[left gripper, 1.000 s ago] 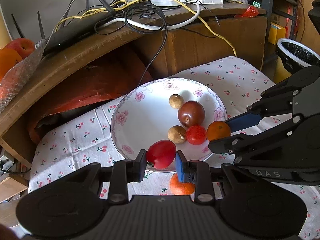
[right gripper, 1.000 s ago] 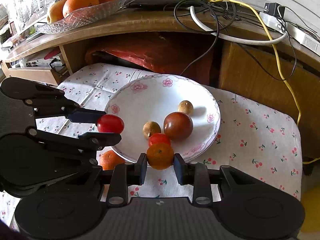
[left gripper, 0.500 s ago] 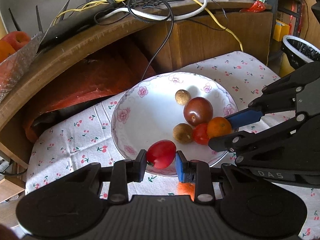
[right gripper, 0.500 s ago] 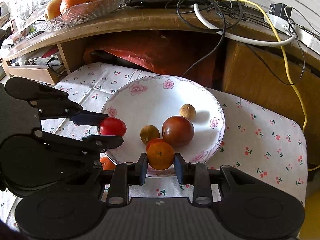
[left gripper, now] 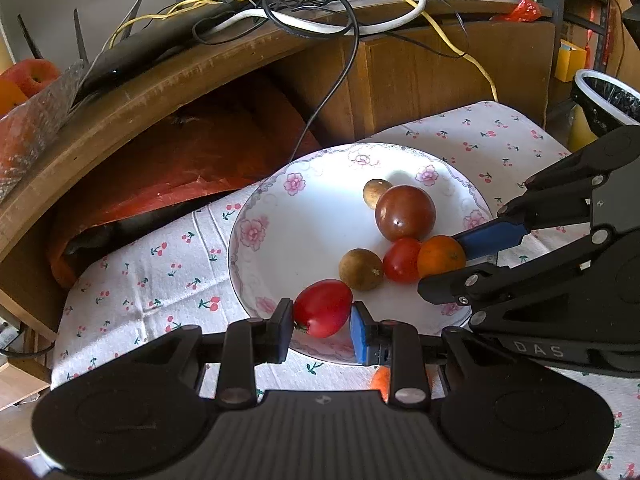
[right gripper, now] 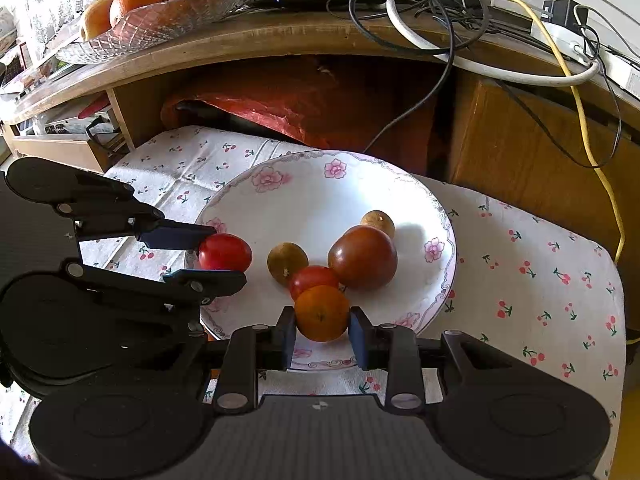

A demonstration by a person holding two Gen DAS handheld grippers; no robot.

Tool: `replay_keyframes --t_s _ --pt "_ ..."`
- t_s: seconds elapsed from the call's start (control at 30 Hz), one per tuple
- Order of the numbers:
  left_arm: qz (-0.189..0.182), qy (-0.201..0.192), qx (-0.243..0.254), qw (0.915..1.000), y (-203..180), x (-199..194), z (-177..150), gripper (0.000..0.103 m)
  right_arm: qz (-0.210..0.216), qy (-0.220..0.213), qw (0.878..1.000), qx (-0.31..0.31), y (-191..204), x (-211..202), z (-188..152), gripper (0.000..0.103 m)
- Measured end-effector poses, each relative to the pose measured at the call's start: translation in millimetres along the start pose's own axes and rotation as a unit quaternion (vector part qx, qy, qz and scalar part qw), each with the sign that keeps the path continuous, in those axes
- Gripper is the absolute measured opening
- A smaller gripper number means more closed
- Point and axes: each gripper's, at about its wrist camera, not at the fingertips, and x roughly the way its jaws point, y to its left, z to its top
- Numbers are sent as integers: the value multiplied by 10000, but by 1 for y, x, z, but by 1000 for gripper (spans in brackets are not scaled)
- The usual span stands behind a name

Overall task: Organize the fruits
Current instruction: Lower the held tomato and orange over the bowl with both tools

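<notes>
A white flowered plate lies on a cherry-print cloth. On it rest a large dark tomato, a small red tomato and two brown round fruits. My left gripper is shut on a red tomato over the plate's near left rim. My right gripper is shut on a small orange that touches the small red tomato. Another orange lies on the cloth, mostly hidden behind my left gripper.
A wooden shelf overhangs the back, carrying tangled cables and a glass bowl of oranges and an apple. A red plastic bag fills the space under it. A lined bin stands at the far right.
Both grippers have moved forward over the plate with their fruits. The small orange went from beyond the plate's rim to beside the small red tomato.
</notes>
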Motion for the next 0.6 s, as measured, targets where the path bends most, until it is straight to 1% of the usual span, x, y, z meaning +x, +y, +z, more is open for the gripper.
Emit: replay_keyframes --t_s 0.6 --pt "29 2 10 10000 -2 2 1 37 -112 -2 9999 0 0 4 -1 28"
